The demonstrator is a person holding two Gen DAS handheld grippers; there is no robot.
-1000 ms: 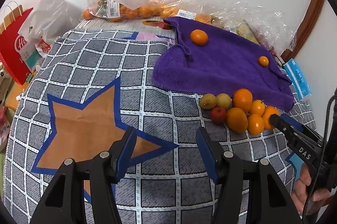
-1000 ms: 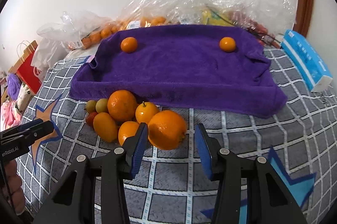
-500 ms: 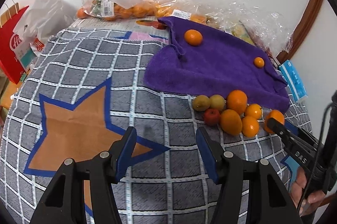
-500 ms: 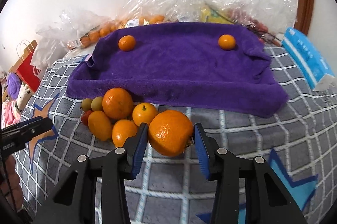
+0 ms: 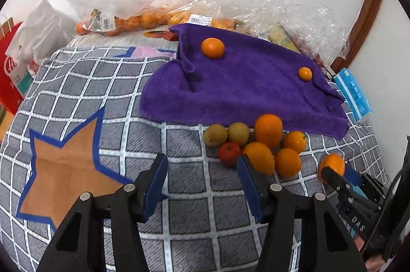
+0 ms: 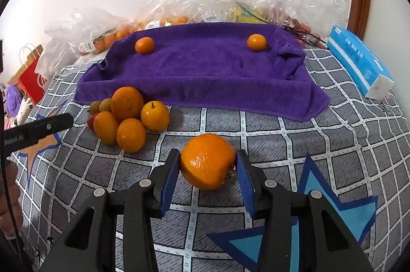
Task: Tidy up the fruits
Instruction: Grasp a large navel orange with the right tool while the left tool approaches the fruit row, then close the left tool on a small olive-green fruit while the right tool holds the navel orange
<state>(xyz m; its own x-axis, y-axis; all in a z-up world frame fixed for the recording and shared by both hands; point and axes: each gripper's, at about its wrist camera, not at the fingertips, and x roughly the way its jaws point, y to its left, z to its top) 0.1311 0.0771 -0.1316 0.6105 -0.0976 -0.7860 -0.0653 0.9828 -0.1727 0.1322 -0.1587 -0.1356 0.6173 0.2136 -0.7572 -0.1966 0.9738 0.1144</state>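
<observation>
My right gripper [image 6: 208, 170] is shut on a large orange [image 6: 207, 160] and holds it just off the checked cloth, apart from the fruit pile. It shows in the left wrist view too [image 5: 331, 165]. The pile [image 6: 128, 115] holds several oranges, two small green-yellow fruits and a red one, lying at the front edge of the purple towel [image 6: 205, 72]. Two small oranges [image 6: 144, 45] [image 6: 256, 42] lie on the towel's far side. My left gripper [image 5: 202, 179] is open and empty, above the cloth left of the pile [image 5: 256, 144].
Clear plastic bags of fruit [image 5: 123, 16] lie along the wall behind the towel. A blue tissue pack [image 6: 358, 64] lies at the right. A red paper bag [image 5: 10, 67] stands off the left edge. The checked cloth [image 5: 102, 92] has star patches.
My right gripper closed on the large orange and drew it back out of the pile. My left gripper shifted a little, staying open.
</observation>
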